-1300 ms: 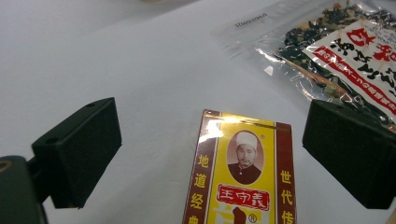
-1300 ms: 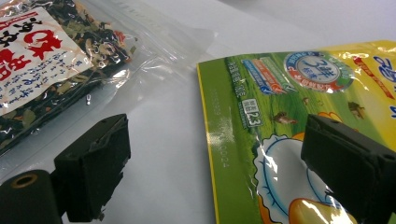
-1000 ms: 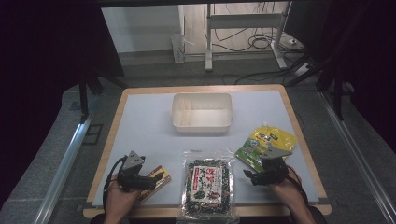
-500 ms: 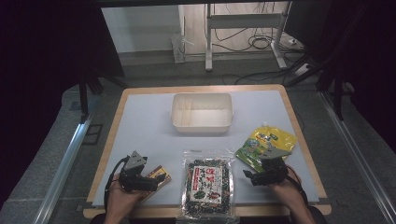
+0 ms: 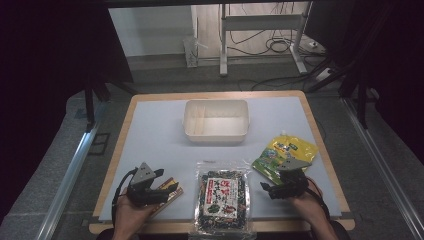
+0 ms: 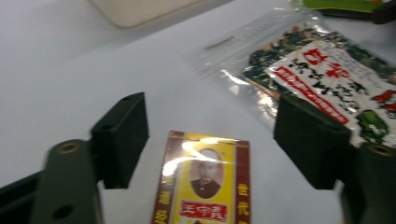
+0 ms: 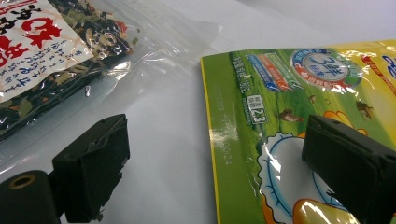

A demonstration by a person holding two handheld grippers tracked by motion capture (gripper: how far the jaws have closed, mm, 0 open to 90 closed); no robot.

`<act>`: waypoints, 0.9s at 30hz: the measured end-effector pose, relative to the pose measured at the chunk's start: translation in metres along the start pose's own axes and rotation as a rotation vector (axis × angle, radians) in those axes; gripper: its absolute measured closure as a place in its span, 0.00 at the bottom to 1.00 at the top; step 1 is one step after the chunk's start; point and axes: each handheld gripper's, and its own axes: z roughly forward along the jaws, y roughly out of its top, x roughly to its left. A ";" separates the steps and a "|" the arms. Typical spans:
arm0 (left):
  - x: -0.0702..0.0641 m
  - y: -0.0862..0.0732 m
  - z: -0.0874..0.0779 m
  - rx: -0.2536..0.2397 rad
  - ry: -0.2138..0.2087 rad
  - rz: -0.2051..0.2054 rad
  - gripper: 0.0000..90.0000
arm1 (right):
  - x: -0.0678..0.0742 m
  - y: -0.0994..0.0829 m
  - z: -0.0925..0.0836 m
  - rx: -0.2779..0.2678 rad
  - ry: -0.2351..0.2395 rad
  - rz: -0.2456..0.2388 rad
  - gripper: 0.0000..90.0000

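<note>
The left gripper [image 5: 167, 186] is sitting at the table's seven o'clock edge, its jaws standing apart and having just been closing around the small yellow-and-maroon packet [image 6: 204, 179], which is lying flat between them, untouched; the right gripper [image 5: 270, 189] is resting at five o'clock, jaws apart, one over the green-and-yellow pouch [image 7: 299, 116]; the seaweed bag [image 5: 222, 196] is lying at six o'clock between them.

Tub [image 5: 216, 121] at table [image 5: 150, 130] rear; 3 packets in front: small packet [image 5: 170, 192] left, seaweed bag [image 5: 222, 195] centre, pouch [image 5: 282, 155] right.
</note>
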 end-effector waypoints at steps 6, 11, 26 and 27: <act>-0.013 0.003 0.003 0.029 -0.128 0.048 0.60 | -0.001 0.000 -0.001 -0.001 -0.008 -0.002 0.09; -0.024 0.005 0.006 0.045 -0.228 0.067 0.80 | 0.001 0.001 0.000 0.002 -0.014 -0.012 0.09; -0.061 -0.005 0.018 0.129 -0.350 0.080 1.00 | 0.005 0.002 -0.002 -0.007 -0.015 -0.012 0.09; -0.065 -0.009 0.019 0.138 -0.354 0.080 1.00 | 0.006 0.003 -0.002 -0.008 -0.013 -0.014 0.09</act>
